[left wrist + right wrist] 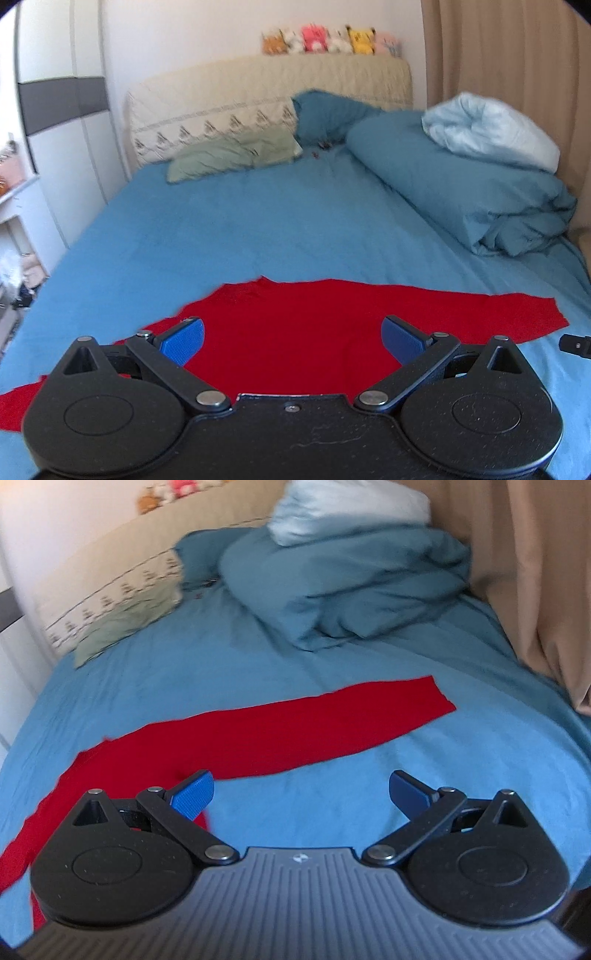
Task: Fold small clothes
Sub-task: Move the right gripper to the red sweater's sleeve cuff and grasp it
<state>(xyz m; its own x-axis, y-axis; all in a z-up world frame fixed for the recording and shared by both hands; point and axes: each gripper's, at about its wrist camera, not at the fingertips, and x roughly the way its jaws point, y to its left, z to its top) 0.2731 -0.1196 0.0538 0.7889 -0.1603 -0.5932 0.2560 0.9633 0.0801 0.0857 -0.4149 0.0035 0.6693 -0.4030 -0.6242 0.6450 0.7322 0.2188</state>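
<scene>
So there was one thin red knit garment [295, 332] spread flat on the blue bed sheet [229, 236], near edge of the bed, with a long sleeve [332, 716] reaching out to the right. It looked light, floppy and totally limp, so it'd sag and bunch if lifted from one spot. Not slippery or fragile by the look of it. Best bet seemed to be pinching a hem corner or the sleeve cuff, where an edge gives the pads something to bite.

The left claw [291, 338] hung over the body of the garment, jaws wide, holding nothing. The right claw [301, 794] was also spread wide and empty, over bare sheet just right of the red fabric.

Count: one garment, two claws, one rolled teal duvet [461, 192] far right, six plush toys [328, 40] on the headboard.
</scene>
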